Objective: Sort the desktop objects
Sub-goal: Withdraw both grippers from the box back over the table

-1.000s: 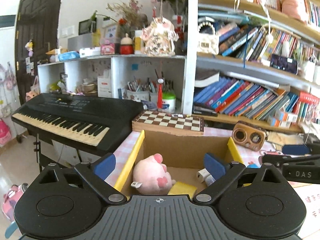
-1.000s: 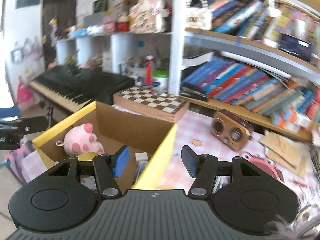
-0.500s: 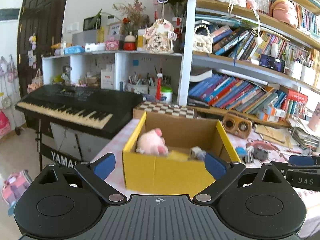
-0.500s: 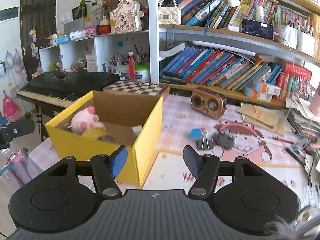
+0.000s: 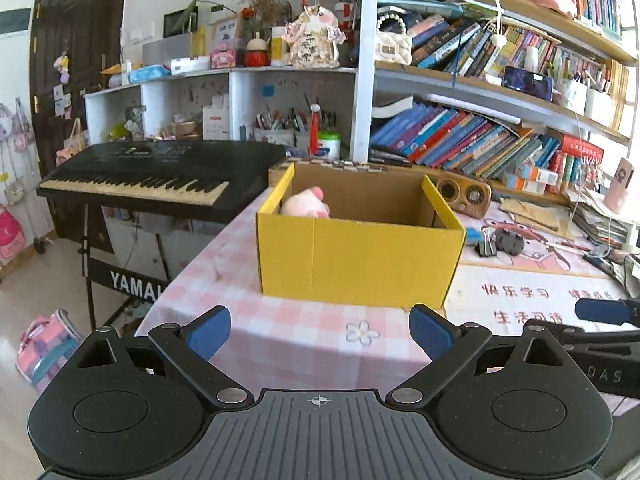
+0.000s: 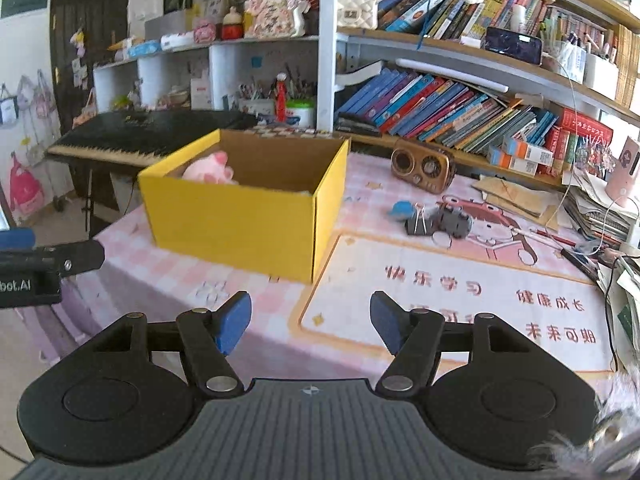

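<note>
A yellow cardboard box (image 5: pixel 356 260) stands on the pink checked tablecloth, also in the right wrist view (image 6: pixel 236 224). A pink plush toy (image 5: pixel 305 207) lies inside it at the left (image 6: pixel 208 170). A blue item (image 6: pixel 401 209), a black binder clip (image 6: pixel 418 224) and a grey object (image 6: pixel 454 220) lie on the table right of the box. My left gripper (image 5: pixel 319 332) is open and empty, in front of the box. My right gripper (image 6: pixel 310 322) is open and empty, near the table's front edge.
A wooden speaker (image 6: pixel 424 170) sits behind the loose items. A black keyboard (image 5: pixel 152 178) stands left of the table. Bookshelves (image 5: pixel 480 132) line the back. A printed mat (image 6: pixel 452 292) covers the table's right part. Papers and cables (image 6: pixel 600 216) lie at far right.
Both grippers have pulled back and away from the box; a second ago they were over its opening. The box now looks smaller and farther off. Both stay open.
</note>
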{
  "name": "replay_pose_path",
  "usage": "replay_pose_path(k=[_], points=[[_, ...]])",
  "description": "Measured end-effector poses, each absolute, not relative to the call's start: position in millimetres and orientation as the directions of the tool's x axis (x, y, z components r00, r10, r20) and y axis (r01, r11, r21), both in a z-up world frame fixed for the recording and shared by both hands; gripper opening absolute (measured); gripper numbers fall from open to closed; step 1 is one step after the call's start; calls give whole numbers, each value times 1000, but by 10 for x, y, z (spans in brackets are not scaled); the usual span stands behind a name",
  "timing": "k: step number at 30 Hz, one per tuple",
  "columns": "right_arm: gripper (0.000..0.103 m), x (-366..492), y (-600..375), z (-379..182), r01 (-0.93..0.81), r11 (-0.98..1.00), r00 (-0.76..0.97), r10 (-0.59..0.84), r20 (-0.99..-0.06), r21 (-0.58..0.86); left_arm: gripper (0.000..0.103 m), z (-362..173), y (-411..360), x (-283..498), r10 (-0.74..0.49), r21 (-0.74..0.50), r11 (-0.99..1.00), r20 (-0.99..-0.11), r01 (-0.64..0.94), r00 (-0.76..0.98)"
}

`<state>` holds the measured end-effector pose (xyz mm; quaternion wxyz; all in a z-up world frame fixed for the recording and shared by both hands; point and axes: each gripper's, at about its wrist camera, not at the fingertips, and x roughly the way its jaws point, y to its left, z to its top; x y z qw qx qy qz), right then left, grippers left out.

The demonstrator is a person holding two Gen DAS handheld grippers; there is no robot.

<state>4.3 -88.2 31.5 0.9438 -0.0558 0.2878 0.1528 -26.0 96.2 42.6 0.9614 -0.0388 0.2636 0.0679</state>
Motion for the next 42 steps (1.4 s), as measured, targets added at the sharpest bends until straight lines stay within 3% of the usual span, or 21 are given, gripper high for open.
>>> replay_pose_path(k=[21,42], points=[[66,-170,-832,244,-316,948,756,240,-609,-19,98,260,853,-368,15,-55,997,-588,-59,809],[70,-92,-1381,151,-156,988,754,124,-645,7,98,151,317,-56,-129,-56,991,-639,121,758]])
